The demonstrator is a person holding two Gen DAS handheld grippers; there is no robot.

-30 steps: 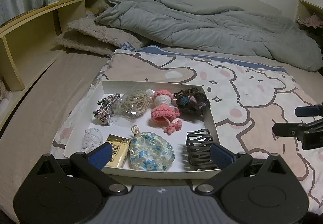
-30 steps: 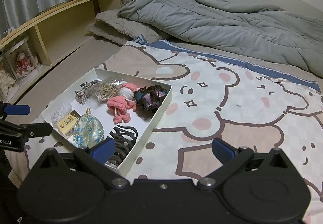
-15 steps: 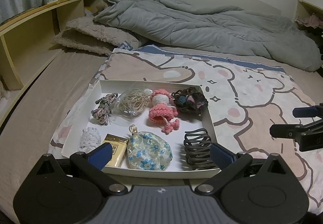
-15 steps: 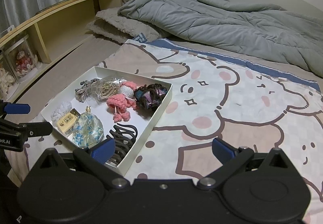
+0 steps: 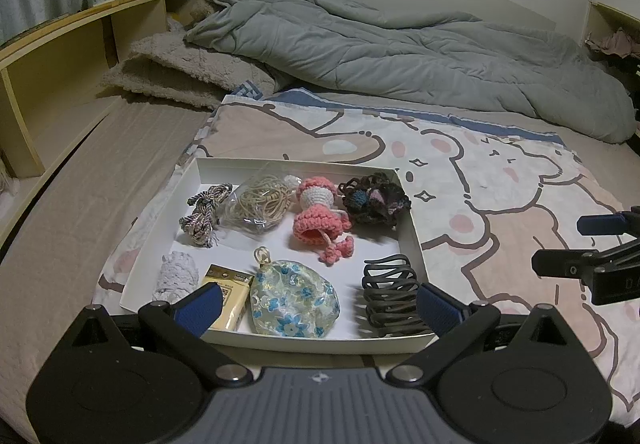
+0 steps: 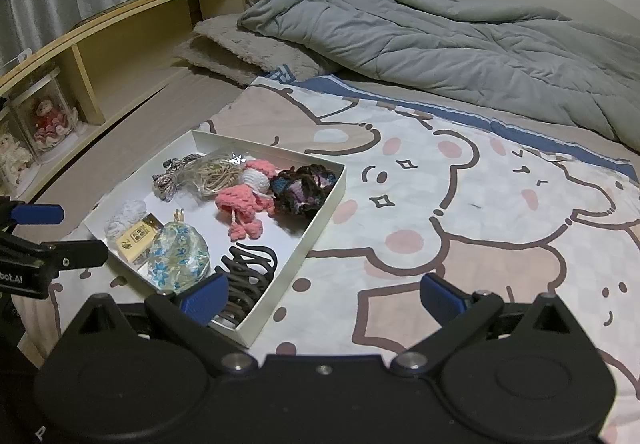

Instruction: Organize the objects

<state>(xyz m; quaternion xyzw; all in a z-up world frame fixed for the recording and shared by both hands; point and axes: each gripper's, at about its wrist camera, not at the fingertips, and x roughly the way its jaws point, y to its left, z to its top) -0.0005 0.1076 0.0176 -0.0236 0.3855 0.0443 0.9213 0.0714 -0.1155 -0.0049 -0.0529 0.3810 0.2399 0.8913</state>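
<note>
Both grippers, left gripper (image 5: pixel 318 302) and right gripper (image 6: pixel 324 294), hover jaws spread beside the tray (image 5: pixel 412 232).

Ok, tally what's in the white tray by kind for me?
Crochet pieces: 2, pink doll, dark flower
Cord bundles: 2, braided, bagged beige
Hair claw: 1
Floral pouch: 1
Yellow box: 1
Lace roll: 1
Total: 8

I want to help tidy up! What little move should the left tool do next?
Probably dip the open left tool toward the flowery pouch. It sits nearest in the white box, and both tools hold nothing.
</note>
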